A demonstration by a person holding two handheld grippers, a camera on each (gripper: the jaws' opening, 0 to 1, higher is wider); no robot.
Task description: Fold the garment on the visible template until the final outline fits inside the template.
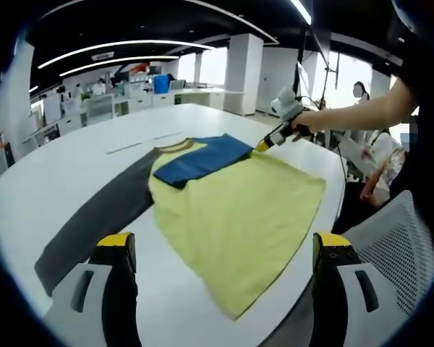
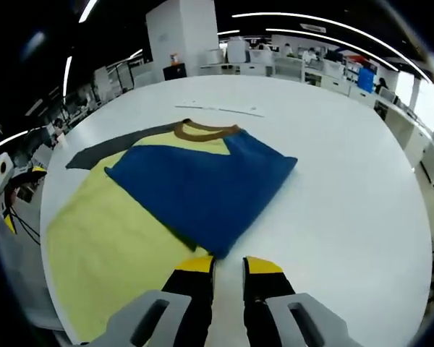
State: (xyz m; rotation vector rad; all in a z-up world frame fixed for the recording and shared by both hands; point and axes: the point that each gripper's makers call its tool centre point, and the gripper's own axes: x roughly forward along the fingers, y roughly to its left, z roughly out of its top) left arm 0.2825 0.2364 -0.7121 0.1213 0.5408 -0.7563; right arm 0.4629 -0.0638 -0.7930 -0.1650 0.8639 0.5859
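In the left gripper view, the garment [image 1: 235, 217] lay spread on the white bench [image 1: 72, 166] in the middle of the frame. It was a shirt with a yellow body, a dark grey sleeve [image 1: 101, 217] stretched toward the lower left, and a blue sleeve [image 1: 199, 160] folded over the yellow part near the brown collar [image 1: 175, 145]. The left tool [image 1: 224, 249] stood at the bottom of the frame with its two jaws spread wide, above the bench edge and touching no cloth. The right tool [image 1: 263, 145] came in from the upper right, held by a person's hand [image 1: 307, 123], and its yellow tip was at the edge of the blue sleeve.

In the right gripper view, the blue sleeve [image 2: 202, 184] was in the center of the frame, over the yellow body [image 2: 101, 246]. The right tool [image 2: 230, 266] was at the bottom with its jaws nearly pressed together, a narrow gap between them, just beside the near corner of the blue sleeve. I could not tell if cloth was pinched between them. A thin white strip [image 2: 220, 108] lay on the bench [image 2: 347, 181] beyond the collar [image 2: 206, 130].
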